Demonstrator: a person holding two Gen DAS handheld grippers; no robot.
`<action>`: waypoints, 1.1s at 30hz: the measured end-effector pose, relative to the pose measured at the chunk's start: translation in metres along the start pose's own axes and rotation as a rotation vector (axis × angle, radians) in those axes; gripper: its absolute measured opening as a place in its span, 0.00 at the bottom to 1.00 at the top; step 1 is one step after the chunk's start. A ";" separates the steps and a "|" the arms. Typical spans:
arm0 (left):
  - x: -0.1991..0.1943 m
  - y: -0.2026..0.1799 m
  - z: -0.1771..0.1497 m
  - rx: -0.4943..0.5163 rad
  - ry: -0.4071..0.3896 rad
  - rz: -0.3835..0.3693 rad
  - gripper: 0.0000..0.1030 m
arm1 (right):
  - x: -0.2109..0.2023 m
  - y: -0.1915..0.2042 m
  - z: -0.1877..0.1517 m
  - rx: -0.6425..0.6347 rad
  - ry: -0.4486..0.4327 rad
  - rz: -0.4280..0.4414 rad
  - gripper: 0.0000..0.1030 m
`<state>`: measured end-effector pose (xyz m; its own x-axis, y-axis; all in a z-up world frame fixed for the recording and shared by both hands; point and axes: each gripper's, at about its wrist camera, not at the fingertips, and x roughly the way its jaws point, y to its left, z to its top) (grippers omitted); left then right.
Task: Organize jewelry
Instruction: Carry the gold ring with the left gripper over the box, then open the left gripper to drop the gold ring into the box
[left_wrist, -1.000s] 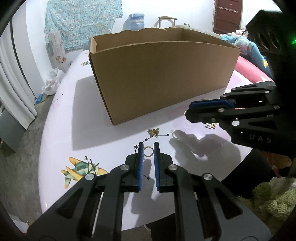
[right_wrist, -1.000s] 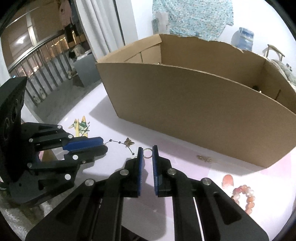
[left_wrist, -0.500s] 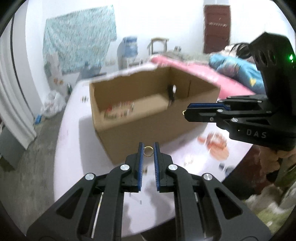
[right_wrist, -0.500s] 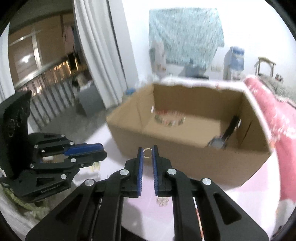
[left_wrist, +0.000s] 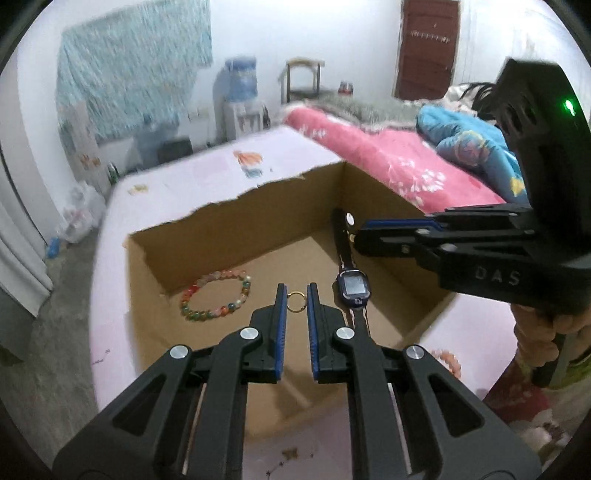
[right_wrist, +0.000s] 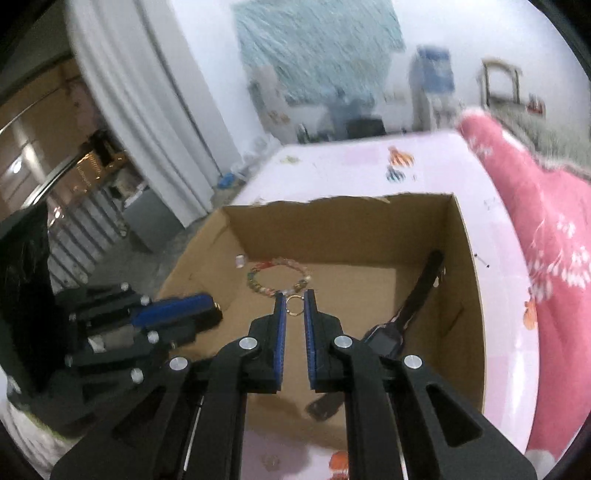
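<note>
**Two gold rings held over the open box**

Pale pink table (left_wrist: 110, 258) beside a bed with a pink blanket carries a cardboard box (left_wrist: 236, 236), open at the top, with a torn far edge. Inside it a bead bracelet (left_wrist: 216, 295) lies on the floor at the left and a dark smartwatch (left_wrist: 352, 288) at the right, its strap leaning up the right wall. Another pinkish bracelet (left_wrist: 448, 362) lies outside, on the table near the right corner of the box.

The left gripper (left_wrist: 295, 301) has its jaws closed on a small gold ring (left_wrist: 295, 301), pinched at the very tips. The right gripper (right_wrist: 294, 302) is seen doing the same with a second gold ring (right_wrist: 294, 306). Each ring hangs above the inside of the box, not yet on its floor.

Risk, as I judge it: each ring is caught only by its edges at the tips of the pads, so a quick shake or a small twist could let it slip out and roll. If released from this height, a ring may bounce, or land on the bead bracelet.

Both grippers point forward and downward into the box, side by side, the left one near the left wall and the right one over the right part; a hand (left_wrist: 535, 332) is holding the right one
</note>
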<state>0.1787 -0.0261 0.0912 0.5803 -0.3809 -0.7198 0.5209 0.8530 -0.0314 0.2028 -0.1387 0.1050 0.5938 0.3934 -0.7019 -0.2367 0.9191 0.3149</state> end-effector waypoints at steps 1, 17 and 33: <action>0.013 0.006 0.009 -0.020 0.030 0.001 0.10 | 0.013 -0.007 0.011 0.022 0.032 0.004 0.10; 0.074 0.037 0.020 -0.177 0.164 0.008 0.27 | 0.077 -0.030 0.036 0.102 0.150 -0.051 0.17; 0.032 0.041 0.015 -0.197 0.071 0.022 0.53 | 0.038 -0.022 0.039 0.094 0.018 -0.061 0.47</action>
<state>0.2281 -0.0084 0.0776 0.5411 -0.3416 -0.7685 0.3725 0.9166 -0.1452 0.2603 -0.1447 0.0963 0.5907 0.3382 -0.7326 -0.1267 0.9355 0.3297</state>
